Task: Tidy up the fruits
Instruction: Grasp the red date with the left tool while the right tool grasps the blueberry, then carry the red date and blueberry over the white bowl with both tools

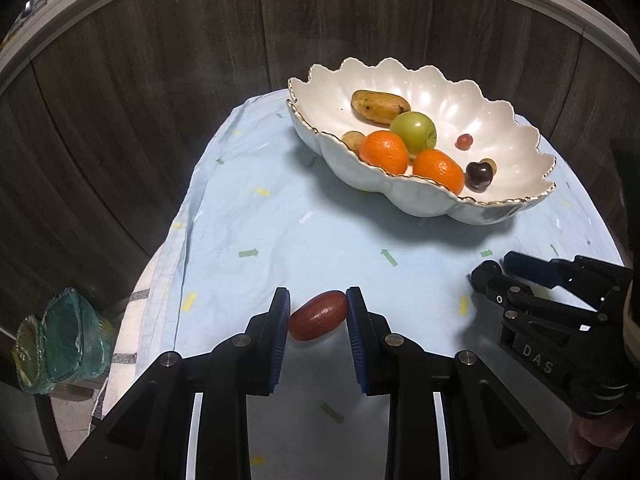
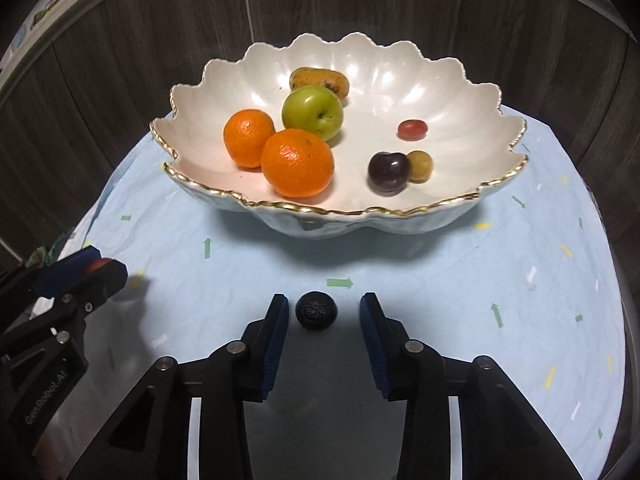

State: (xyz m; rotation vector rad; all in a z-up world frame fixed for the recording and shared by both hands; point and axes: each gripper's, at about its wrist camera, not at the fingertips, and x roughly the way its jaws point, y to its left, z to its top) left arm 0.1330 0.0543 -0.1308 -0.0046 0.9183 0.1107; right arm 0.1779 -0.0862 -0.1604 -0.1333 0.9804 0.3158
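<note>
My left gripper (image 1: 318, 312) is shut on a red oblong fruit (image 1: 318, 317), just above the pale blue cloth; the right wrist view shows this gripper (image 2: 90, 266) at the far left with the red fruit (image 2: 96, 265) between its tips. My right gripper (image 2: 324, 318) stands open around a small dark round fruit (image 2: 316, 312) lying on the cloth, with gaps at both pads. It appears in the left wrist view as the right gripper (image 1: 500, 266). Behind stands a white scalloped bowl (image 2: 360, 224) with a gold rim, holding two oranges, a green apple (image 2: 313, 112), a dark plum and smaller fruits.
The pale blue cloth (image 1: 280, 220) covers a round table whose edge curves away on both sides. Stacked green plastic containers (image 1: 60, 344) sit off the table at the lower left. Dark wood panelling rises behind the bowl (image 1: 440, 200).
</note>
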